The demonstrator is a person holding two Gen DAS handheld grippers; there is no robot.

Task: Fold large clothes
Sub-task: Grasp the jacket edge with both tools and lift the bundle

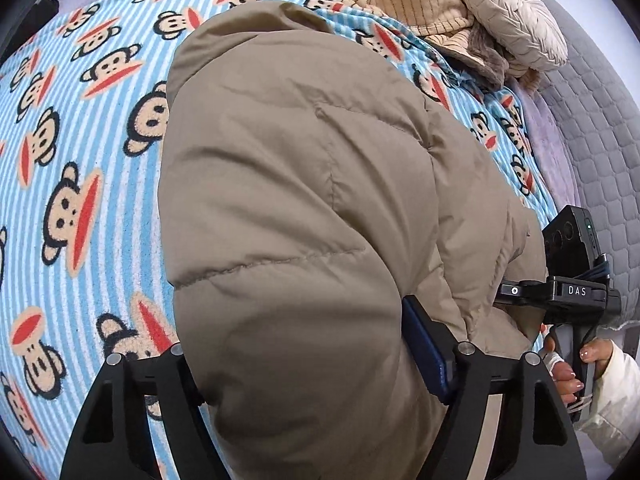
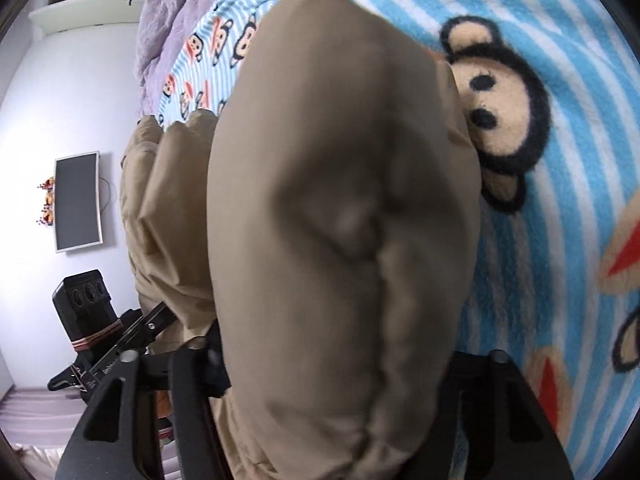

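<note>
Both grippers were in on the jacket point(image 1: 304, 184), a puffy tan one lying on the monkey-print blanket point(image 1: 80, 160) that covered the bed, and this looked like the carry-over part of a fold. The left gripper point(image 1: 320, 368) had a fat roll of padding bulging up between its jaws, the blue pad on one finger point(image 1: 428, 356) pressed against the cloth; the jaws stood fairly wide but filled, clamped on the bulk. The right gripper point(image 2: 332, 364) was the same story, padding swelling out of its jaws and hiding the fingertips, so the bite looked firm, though how deep it went could not be told. In the left view the right-hand tool sat at the jacket's far edge, near the bed's grey quilted side, a hand point(image 1: 576, 368) wrapped around its grip.

To do this step well, the two grips wanted to rise and travel together, level, so the slippery shell did not slide out or twist. A thick jacket springs back, so the folded half probably needed laying flat and pressing down before letting go. The heap of striped clothes point(image 1: 420, 8) and the cushion point(image 1: 508, 12) beyond the jacket's far end lay well apart from the fold
</note>
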